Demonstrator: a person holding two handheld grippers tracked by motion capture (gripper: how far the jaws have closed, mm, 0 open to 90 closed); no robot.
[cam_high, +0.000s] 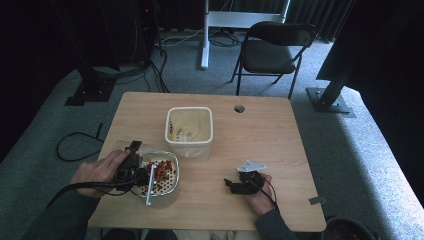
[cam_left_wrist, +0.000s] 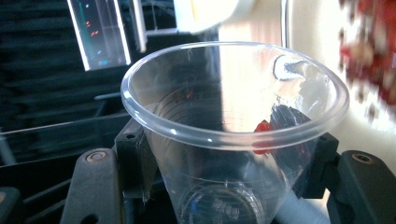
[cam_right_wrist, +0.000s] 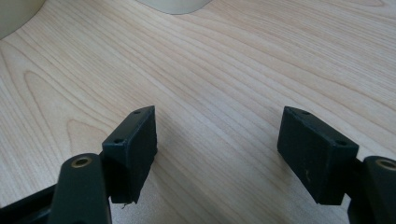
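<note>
A clear plastic cup (cam_left_wrist: 233, 140) sits clamped between the jaws of my left gripper (cam_left_wrist: 229, 158), with one small red piece (cam_left_wrist: 263, 127) inside it. In the high view my left gripper (cam_high: 133, 150) is at the table's left, just beside a perforated metal basket (cam_high: 172, 186) holding several red pieces (cam_high: 162, 171). A white rod (cam_high: 150, 186) lies across that basket. My right gripper (cam_high: 234, 186) rests low over bare wood at the front right, about a hand's width from the basket. Its jaws (cam_right_wrist: 219, 130) stand wide apart with nothing between them.
A cream plastic tub (cam_high: 189, 110) stands mid-table behind the basket, open on top. The wooden table (cam_high: 260, 135) has a round cable hole (cam_high: 239, 108) at the back. A folding chair (cam_high: 272, 50) stands beyond the far edge.
</note>
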